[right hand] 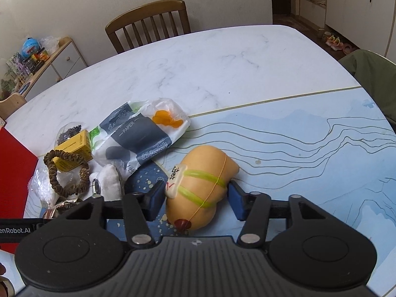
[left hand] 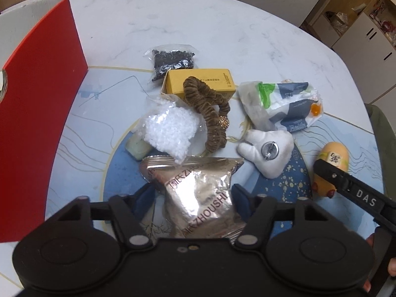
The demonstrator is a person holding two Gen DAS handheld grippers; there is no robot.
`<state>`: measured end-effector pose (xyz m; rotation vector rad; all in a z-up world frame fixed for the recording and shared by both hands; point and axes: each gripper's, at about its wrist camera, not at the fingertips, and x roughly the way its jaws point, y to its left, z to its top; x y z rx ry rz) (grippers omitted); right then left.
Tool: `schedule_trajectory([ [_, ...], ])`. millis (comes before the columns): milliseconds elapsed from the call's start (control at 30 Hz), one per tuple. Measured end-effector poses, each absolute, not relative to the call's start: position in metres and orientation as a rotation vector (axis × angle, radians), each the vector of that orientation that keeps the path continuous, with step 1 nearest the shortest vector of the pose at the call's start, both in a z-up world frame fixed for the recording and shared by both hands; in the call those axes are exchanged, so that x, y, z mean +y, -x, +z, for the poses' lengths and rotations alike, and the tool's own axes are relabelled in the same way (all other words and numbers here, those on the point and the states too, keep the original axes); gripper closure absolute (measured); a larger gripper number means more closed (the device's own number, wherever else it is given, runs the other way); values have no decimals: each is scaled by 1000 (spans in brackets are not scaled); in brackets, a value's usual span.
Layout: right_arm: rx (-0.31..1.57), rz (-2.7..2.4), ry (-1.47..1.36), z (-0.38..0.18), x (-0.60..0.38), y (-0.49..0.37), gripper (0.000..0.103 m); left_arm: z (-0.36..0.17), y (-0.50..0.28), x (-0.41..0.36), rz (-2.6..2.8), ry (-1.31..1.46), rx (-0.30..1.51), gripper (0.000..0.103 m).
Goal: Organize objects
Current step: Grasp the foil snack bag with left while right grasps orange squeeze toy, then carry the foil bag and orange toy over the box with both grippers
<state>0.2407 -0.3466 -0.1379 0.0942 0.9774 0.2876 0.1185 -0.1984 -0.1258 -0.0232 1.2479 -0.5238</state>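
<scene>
This is a home, most likely a dining area. A round white marble-patterned table (right hand: 210, 57) carries a blue printed mat (right hand: 309, 148) and a heap of small household odds and ends. A wooden slat-backed chair (right hand: 148, 22) stands pushed up to the far side against a plain pale wall. To the left, a low wooden cabinet (right hand: 53, 59) holds toys and a blue globe (right hand: 30, 47). To the right stand white cupboards (right hand: 356, 2) with dark handles, and small shoes (right hand: 334, 41) lie on the brown floor.
</scene>
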Motion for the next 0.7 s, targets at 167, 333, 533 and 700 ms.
schedule_trajectory([
  [167,962,300,-92,-133,-346,-232,53,-121,-111,-195,-557,19,1219,55],
  [333,937,319,-90,-120,-346,-217,54,-117,-108,-187,-564,39,1217,57],
  [533,917,353,-90,-100,-342,-196,54,-110,-102,-174,-587,59,1213,57],
  [700,904,395,-77,-81,-335,-177,54,-93,-95,-157,-632,116,1201,57],
])
